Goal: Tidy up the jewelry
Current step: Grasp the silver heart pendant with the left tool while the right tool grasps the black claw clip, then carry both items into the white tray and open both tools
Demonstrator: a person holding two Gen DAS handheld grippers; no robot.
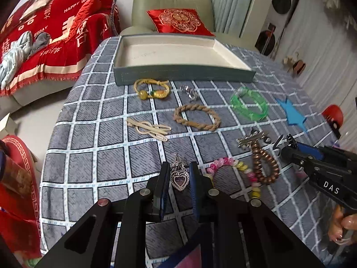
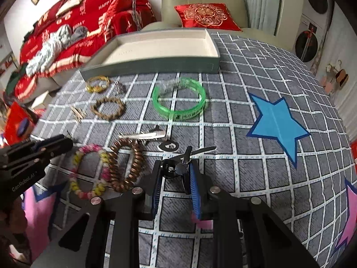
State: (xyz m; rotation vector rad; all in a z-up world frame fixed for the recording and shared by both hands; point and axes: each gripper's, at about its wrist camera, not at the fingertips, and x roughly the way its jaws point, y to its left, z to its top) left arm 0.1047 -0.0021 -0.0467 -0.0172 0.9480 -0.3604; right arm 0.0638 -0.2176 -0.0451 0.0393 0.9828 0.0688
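In the left wrist view my left gripper [image 1: 179,165] is shut on a silver heart pendant [image 1: 179,179] with a purple stone, low over the checked cloth. My right gripper [image 2: 176,163] is shut on a small black hair clip [image 2: 178,170]; it also shows at the right edge of the left wrist view [image 1: 286,144]. The open grey-walled tray [image 1: 183,76] with a cream floor sits at the far side. Between tray and grippers lie a green bangle [image 2: 178,101], a tan braided bracelet [image 1: 197,117], a brown bead bracelet [image 2: 127,165] and a pink-yellow bead bracelet [image 2: 89,172].
A yellow cord bracelet [image 1: 151,88], a silver ring [image 1: 189,92], cream cords [image 1: 148,128] and a silver hair clip [image 2: 145,135] also lie on the cloth. A blue star patch [image 2: 277,122] marks the right side. A green armchair [image 1: 171,4] stands behind the tray.
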